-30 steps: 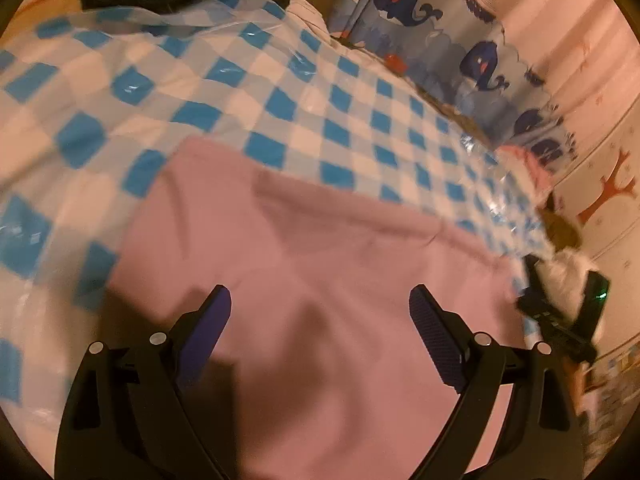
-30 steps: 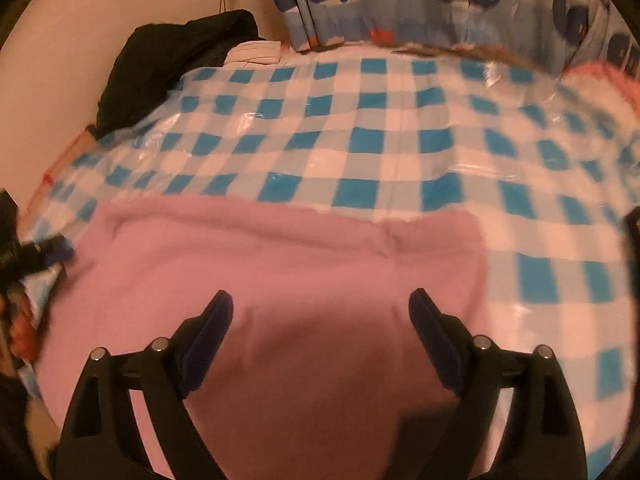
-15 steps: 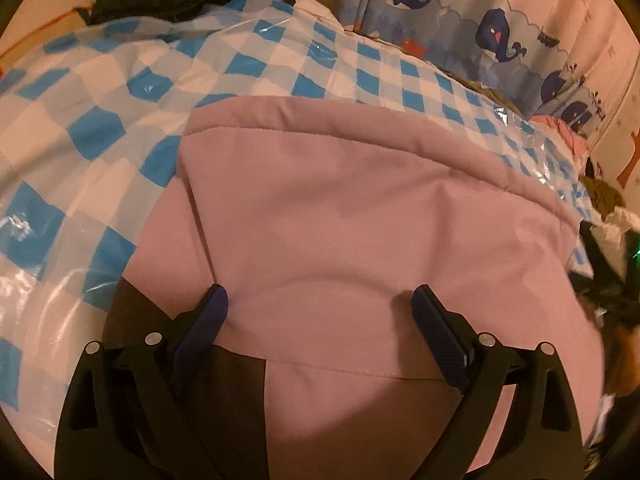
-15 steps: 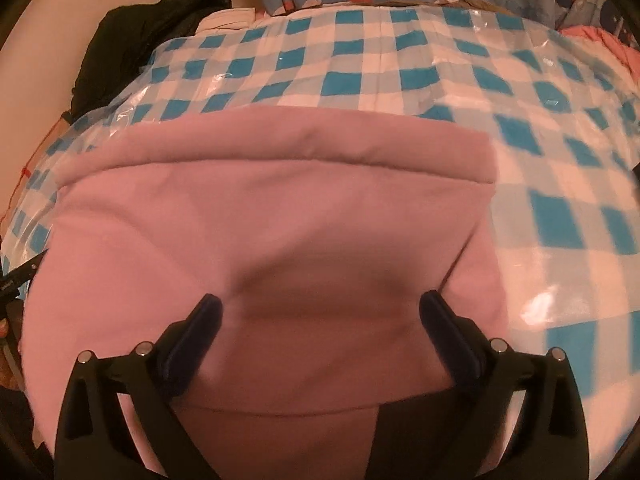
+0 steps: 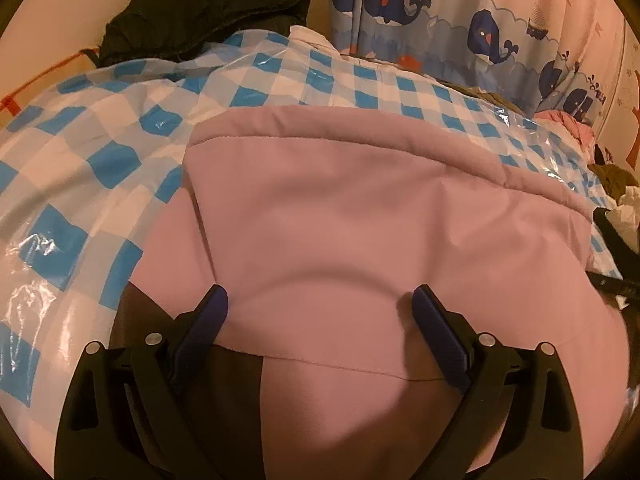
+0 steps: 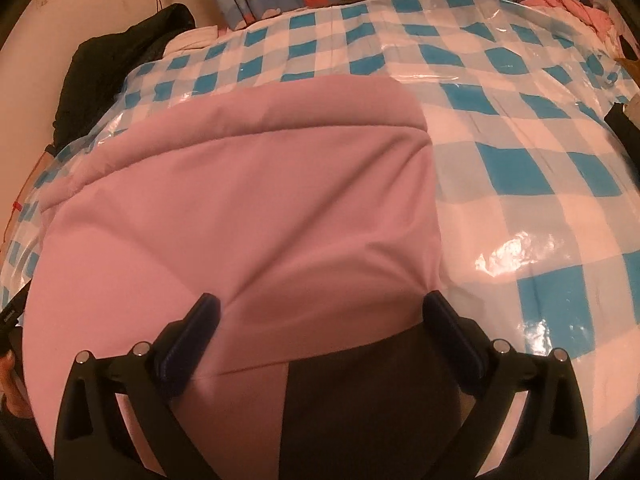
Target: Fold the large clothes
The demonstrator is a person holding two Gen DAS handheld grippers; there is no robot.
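Observation:
A large pink garment point(image 5: 360, 200) lies folded on a blue-and-white checked plastic cover point(image 5: 100, 160), its stitched hem along the far side. A dark brown panel point(image 5: 224, 392) of it shows under the near edge. My left gripper point(image 5: 320, 296) hovers open over the near left part, with cloth below the fingers but nothing pinched. In the right wrist view the same pink garment point(image 6: 260, 200) fills the left and middle, with the brown panel point(image 6: 360, 380) closest. My right gripper point(image 6: 320, 300) stands wide open above its near right corner, holding nothing.
A black garment heap point(image 5: 200, 12) lies at the far left by the wall. A whale-print curtain point(image 5: 420, 20) hangs behind the bed. Pink clothes point(image 6: 572, 4) and other loose items are piled at the far right. Bare checked cover point(image 6: 520, 160) lies right of the garment.
Both grippers have sunk closer to the pink garment, which now fills more of each view. A hemmed top layer and the brown panel have come into sight. The right jaws stand slightly wider.

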